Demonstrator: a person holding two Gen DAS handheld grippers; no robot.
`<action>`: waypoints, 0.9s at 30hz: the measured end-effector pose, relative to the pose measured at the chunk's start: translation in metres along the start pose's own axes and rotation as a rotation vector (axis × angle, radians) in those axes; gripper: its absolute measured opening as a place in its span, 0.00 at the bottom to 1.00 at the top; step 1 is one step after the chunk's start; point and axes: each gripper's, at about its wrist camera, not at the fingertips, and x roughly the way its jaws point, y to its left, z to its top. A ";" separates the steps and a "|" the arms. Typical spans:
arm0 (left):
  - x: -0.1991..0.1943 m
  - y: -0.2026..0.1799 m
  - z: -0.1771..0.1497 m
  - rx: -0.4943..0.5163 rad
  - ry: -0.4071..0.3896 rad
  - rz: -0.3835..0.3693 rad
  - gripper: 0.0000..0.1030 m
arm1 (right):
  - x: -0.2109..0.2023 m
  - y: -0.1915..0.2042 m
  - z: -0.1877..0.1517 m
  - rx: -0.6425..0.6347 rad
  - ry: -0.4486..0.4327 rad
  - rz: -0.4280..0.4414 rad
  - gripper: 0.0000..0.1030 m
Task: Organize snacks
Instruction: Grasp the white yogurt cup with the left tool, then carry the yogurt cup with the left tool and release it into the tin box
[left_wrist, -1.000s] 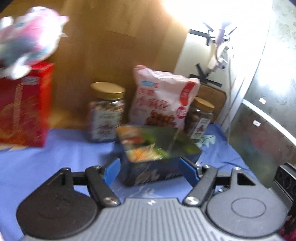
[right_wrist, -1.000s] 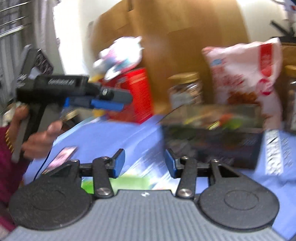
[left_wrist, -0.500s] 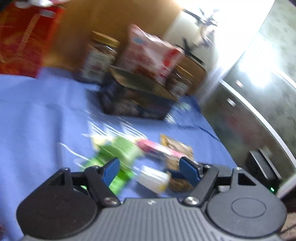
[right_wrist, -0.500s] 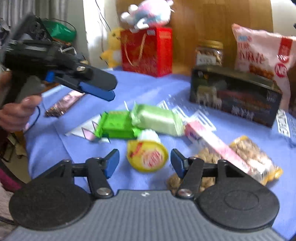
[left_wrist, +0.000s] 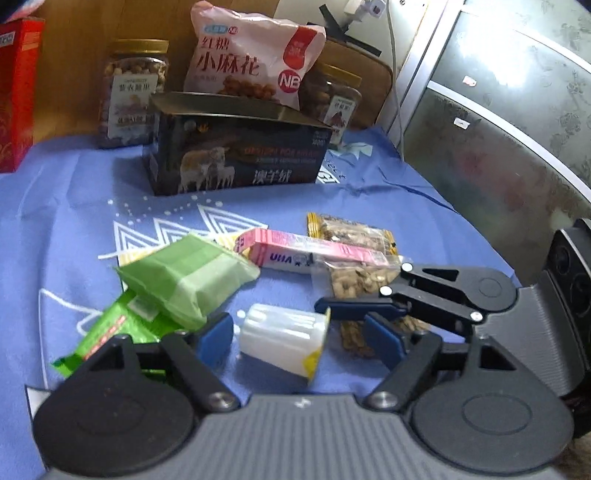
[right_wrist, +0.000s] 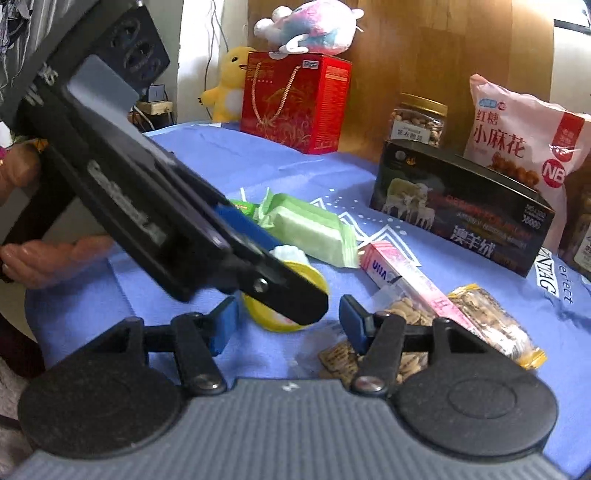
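A white jelly cup (left_wrist: 282, 338) with a yellow lid (right_wrist: 258, 308) lies on its side on the blue cloth (left_wrist: 74, 206). My left gripper (left_wrist: 299, 339) is open and straddles the cup, pads not pressing on it. Open too, my right gripper (right_wrist: 290, 323) faces the cup's lid from the other side, with the left gripper's black finger crossing in front of it. Around the cup lie a pale green packet (left_wrist: 184, 280), a darker green packet (left_wrist: 110, 328), a pink box (left_wrist: 314, 254) and clear nut packets (left_wrist: 354, 232).
A dark box with sheep on it (left_wrist: 236, 147) stands behind the snacks. Behind it are a pink snack bag (left_wrist: 255, 55) and nut jars (left_wrist: 133, 92). A red gift box (right_wrist: 295, 103) with plush toys stands at the back. A person's hand (right_wrist: 48, 254) holds the left gripper.
My left gripper has dropped from the dark box to the loose snacks and now straddles the cup. The right gripper tilted down toward the same cup and its jaws stand a little wider.
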 end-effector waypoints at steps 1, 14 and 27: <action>0.001 0.002 0.001 -0.007 0.003 -0.006 0.59 | 0.000 -0.001 0.000 0.002 -0.001 0.001 0.54; -0.028 0.018 0.054 -0.115 -0.123 -0.083 0.47 | -0.021 -0.024 0.037 0.062 -0.180 -0.007 0.47; 0.056 0.035 0.173 -0.139 -0.175 -0.034 0.50 | 0.029 -0.105 0.090 0.059 -0.289 -0.287 0.46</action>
